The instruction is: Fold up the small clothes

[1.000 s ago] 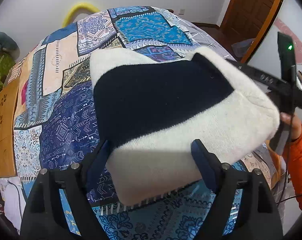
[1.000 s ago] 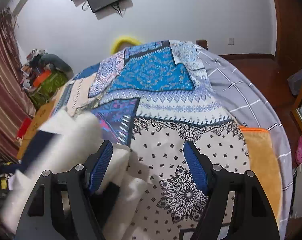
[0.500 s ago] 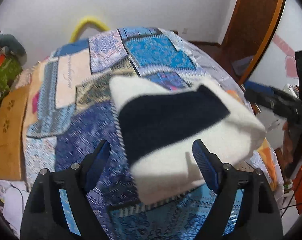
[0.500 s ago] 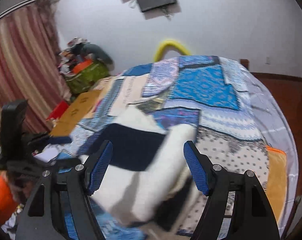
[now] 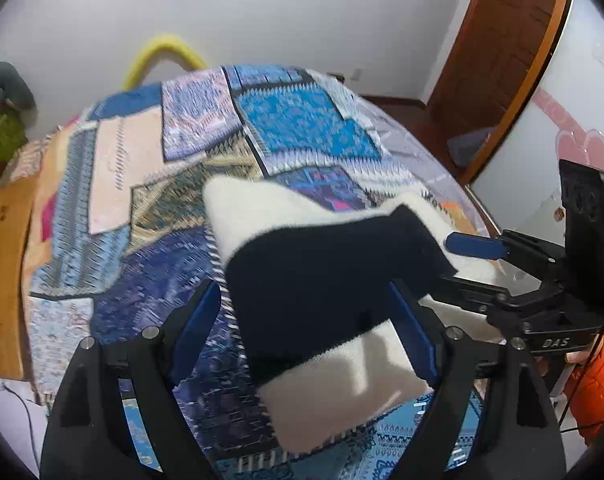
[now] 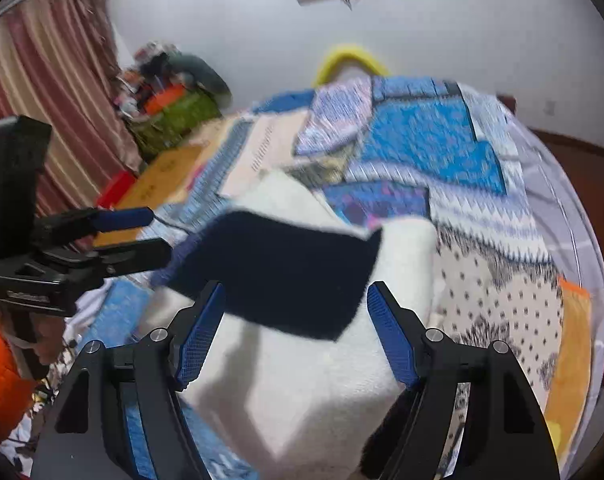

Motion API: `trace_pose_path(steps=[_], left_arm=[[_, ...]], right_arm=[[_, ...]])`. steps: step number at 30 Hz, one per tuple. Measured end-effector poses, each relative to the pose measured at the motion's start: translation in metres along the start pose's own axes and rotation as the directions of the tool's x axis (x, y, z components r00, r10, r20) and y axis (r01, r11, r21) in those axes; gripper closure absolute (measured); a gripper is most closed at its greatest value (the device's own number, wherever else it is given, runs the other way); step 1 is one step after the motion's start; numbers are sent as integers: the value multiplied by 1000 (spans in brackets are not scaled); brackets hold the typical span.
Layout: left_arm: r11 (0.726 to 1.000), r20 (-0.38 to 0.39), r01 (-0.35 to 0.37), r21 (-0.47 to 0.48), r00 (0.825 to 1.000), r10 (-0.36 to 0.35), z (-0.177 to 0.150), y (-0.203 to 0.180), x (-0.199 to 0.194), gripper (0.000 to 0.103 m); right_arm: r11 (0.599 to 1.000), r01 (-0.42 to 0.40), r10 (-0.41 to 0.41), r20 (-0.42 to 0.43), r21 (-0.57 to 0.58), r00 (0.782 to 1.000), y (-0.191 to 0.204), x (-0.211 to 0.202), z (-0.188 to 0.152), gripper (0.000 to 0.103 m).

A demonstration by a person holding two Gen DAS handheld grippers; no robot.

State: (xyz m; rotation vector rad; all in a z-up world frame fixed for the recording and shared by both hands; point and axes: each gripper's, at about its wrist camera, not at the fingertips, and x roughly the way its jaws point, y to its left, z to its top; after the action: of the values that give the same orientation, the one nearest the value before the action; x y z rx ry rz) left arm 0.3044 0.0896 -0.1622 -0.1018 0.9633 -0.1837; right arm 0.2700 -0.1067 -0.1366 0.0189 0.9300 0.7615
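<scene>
A folded white and navy knit garment [image 5: 314, 280] lies on the patchwork bedspread [image 5: 150, 208]. It also shows in the right wrist view [image 6: 286, 272]. My left gripper [image 5: 306, 336] is open, its fingers above and either side of the garment's near part. My right gripper [image 6: 298, 332] is open over the garment's other side. In the left wrist view the right gripper [image 5: 458, 264] reaches in from the right, its fingers spread at the garment's right edge. In the right wrist view the left gripper [image 6: 142, 234] shows at the left, open, just off the garment's left end.
The bed's right edge has a grey sheet [image 6: 562, 184] and an orange blanket [image 6: 570, 344]. A wooden door [image 5: 502, 48] stands at the back right. A striped curtain [image 6: 42, 92] and piled items [image 6: 170, 104] stand left of the bed. A yellow hoop [image 5: 162, 52] is behind the bed.
Both grippers have pulled back and up from the garment. The right gripper, which was beside its right end, has swung round to face it. The garment now lies free on the bed.
</scene>
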Motion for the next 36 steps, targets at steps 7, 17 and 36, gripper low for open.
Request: trace_pose_path(steps=[7, 17, 36], left_arm=[[1000, -117, -5, -11, 993, 3, -22, 1, 56, 13], [995, -119, 66, -69, 990, -74, -35, 17, 40, 12], [879, -215, 264, -396, 905, -368, -47, 36, 80, 12]], right_arm=[[999, 41, -40, -53, 26, 998, -21, 14, -26, 33], [997, 82, -82, -19, -7, 996, -16, -8, -41, 29], [910, -143, 197, -102, 389, 975, -69, 24, -64, 2]])
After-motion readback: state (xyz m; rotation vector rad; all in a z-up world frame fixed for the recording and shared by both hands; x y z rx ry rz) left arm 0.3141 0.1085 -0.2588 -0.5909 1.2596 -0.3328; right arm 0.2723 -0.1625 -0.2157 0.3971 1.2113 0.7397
